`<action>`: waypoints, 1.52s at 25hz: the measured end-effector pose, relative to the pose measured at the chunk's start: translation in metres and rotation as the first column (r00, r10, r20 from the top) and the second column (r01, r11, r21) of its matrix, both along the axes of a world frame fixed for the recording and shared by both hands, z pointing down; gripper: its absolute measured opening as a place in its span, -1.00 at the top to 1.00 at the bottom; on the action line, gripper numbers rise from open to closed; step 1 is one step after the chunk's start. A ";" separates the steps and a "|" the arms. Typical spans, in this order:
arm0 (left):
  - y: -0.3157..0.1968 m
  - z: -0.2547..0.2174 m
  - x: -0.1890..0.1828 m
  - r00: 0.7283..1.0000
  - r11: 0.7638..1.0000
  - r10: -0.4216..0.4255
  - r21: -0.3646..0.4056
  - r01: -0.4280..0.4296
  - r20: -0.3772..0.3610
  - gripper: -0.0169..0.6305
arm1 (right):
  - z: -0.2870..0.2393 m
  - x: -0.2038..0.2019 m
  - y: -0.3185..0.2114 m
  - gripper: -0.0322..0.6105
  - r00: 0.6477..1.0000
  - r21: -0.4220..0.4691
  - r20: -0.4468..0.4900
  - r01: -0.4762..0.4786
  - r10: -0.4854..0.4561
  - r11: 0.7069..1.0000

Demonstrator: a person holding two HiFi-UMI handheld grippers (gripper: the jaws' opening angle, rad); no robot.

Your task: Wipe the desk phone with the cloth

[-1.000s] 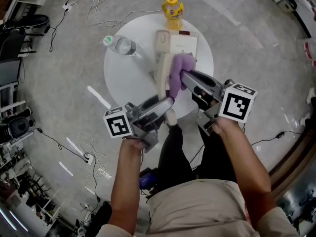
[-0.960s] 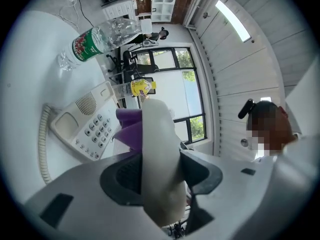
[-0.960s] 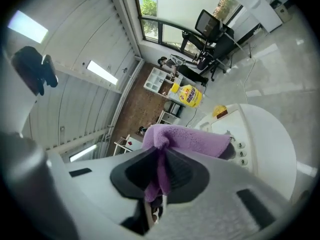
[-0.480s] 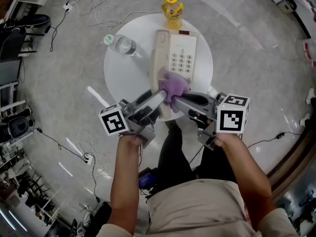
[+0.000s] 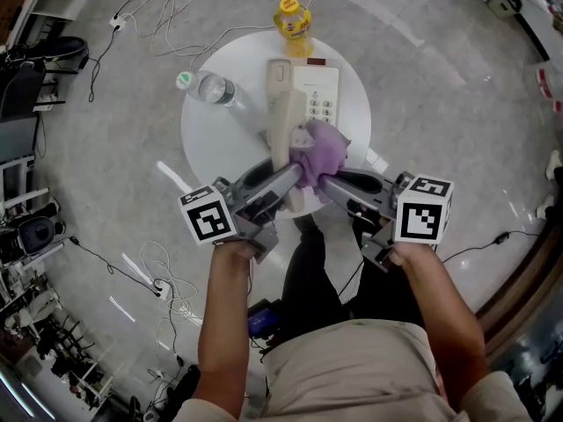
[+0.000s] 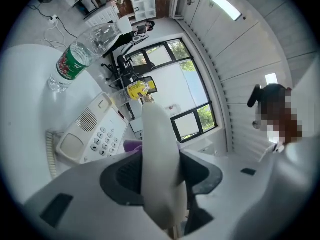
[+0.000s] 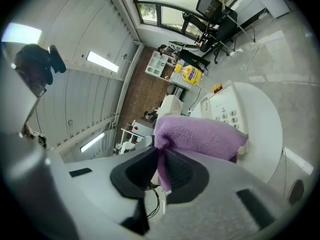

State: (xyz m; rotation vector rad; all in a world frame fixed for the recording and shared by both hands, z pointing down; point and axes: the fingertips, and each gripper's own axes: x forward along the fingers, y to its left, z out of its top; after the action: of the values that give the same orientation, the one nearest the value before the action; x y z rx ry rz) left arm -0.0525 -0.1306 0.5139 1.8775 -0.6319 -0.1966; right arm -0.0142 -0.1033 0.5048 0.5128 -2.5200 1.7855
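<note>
The cream desk phone base sits on the round white table, its keypad facing up. My left gripper is shut on the phone's handset, which it holds off the cradle along the base's left side. In the left gripper view the handset fills the gap between the jaws, with the base lower left. My right gripper is shut on a purple cloth lying at the near end of the phone, beside the handset. The cloth bunches out of the right gripper.
A clear water bottle lies on the table's left side. A yellow bottle stands at the far edge behind the phone. Cables trail over the grey floor around the table. The person's legs are under the near edge.
The right gripper has drawn the cloth back from over the keypad to the phone's near end, uncovering the keys. The left gripper still holds the handset and has rolled slightly.
</note>
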 end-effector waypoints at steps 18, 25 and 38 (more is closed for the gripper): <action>-0.043 0.044 -0.015 0.956 0.997 -0.081 0.039 0.073 0.283 0.29 | 0.006 0.063 0.019 0.79 0.998 -0.032 -0.028 -0.060 0.060 0.998; -0.060 0.077 -0.025 0.883 0.993 -0.119 0.056 0.105 0.454 0.29 | 0.009 0.071 0.018 0.79 0.997 -0.027 -0.032 -0.069 0.068 0.997; -0.085 0.116 -0.040 0.750 0.987 -0.161 0.087 0.137 0.641 0.29 | 0.020 0.087 0.024 0.79 0.996 -0.040 -0.050 -0.080 0.078 0.996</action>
State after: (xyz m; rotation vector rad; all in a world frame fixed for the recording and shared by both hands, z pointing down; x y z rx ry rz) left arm -0.0928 -0.2156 0.6301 1.9170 -1.2617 0.3724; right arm 0.0729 -0.0789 0.5247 0.6541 -2.4577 1.8245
